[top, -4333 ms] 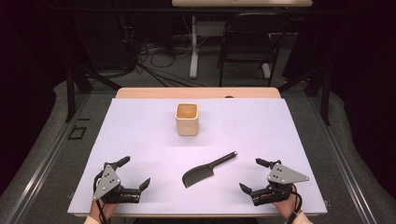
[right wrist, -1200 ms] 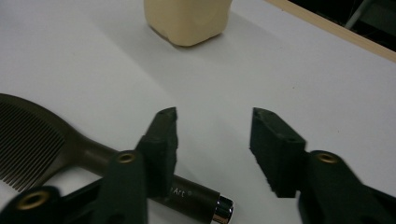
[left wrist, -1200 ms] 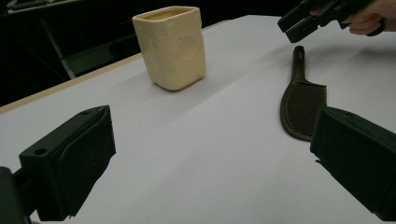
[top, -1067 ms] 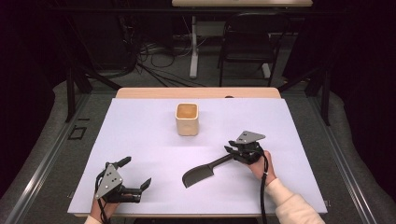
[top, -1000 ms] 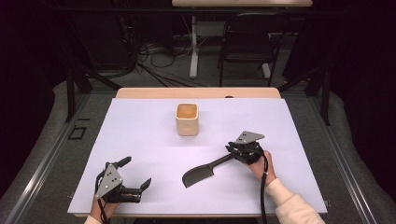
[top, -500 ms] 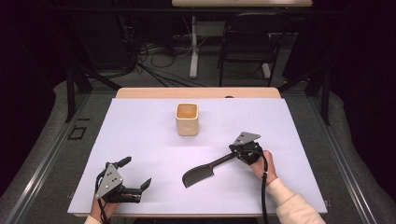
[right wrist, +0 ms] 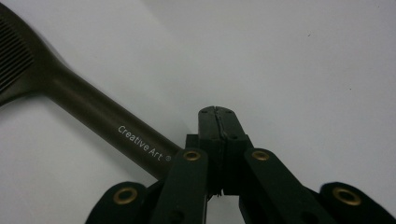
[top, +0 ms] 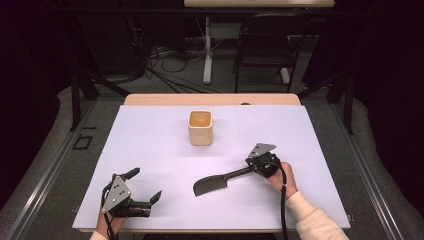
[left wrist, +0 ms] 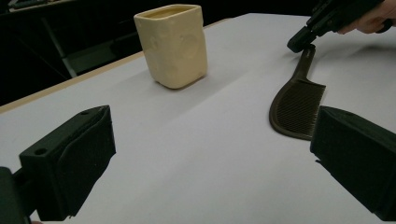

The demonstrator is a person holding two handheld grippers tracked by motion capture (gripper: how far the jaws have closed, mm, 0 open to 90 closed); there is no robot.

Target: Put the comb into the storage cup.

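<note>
While the L gripper (top: 146, 183) sits idle by the near-left corner of the worktop (top: 150, 135), its jaws stand wide apart w/ nothing between them. It looks parked there to keep clear of the work. In the left gripper view the bare sheet shows between its two pads.

Next out, roughly mid-worktop and a bit right of centre, the dark comb (top: 212, 186) lies flat. Its toothed head is toward the near edge and its handle angles up toward the far-right.

The R gripper (top: 248, 161) meets the end of that handle, held low and pointing along it, prob. because a thin flat thing has to be taken from its end. In the right gripper view its pads are pressed together tip to tip. The handle runs in under the linkage just beside them, so can't tell if it's actually nipped.

Farthest, near the far edge's middle, the cream cup (top: 200, 127) stands upright and empty, well apart from the comb. It's likely where the comb goes.
</note>
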